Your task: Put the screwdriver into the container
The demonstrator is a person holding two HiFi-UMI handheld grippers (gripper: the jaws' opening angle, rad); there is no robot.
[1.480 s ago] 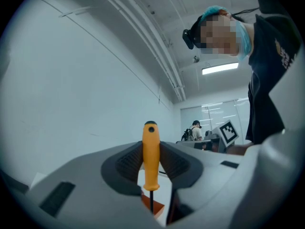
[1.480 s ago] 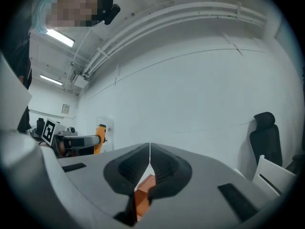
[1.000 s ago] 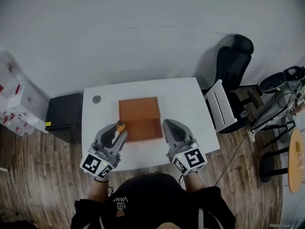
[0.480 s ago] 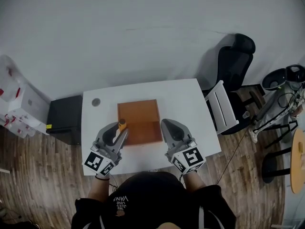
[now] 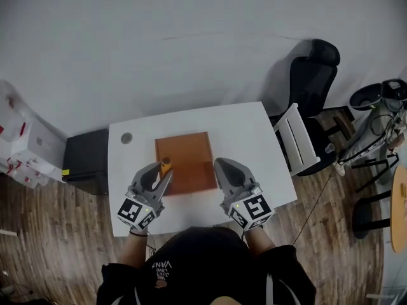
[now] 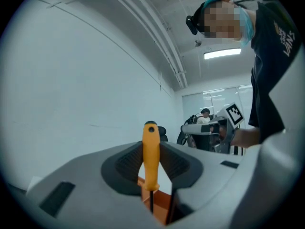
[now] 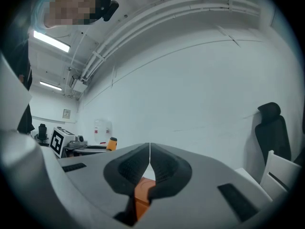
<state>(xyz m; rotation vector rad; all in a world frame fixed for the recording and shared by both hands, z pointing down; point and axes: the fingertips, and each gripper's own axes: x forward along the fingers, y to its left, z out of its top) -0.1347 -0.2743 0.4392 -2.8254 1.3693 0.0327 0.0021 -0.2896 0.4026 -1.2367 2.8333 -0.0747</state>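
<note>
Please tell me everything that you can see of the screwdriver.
The screwdriver has a smooth orange-yellow handle, plastic by its look, with a dark cap on top and a thin dark shaft below. It stands upright, clamped at the handle between the pads of the left gripper, at the left edge of the orange container. Its tip is hidden.

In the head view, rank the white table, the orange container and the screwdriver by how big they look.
1. white table, clearly largest
2. orange container
3. screwdriver, smallest by far; only its orange handle shows
</note>
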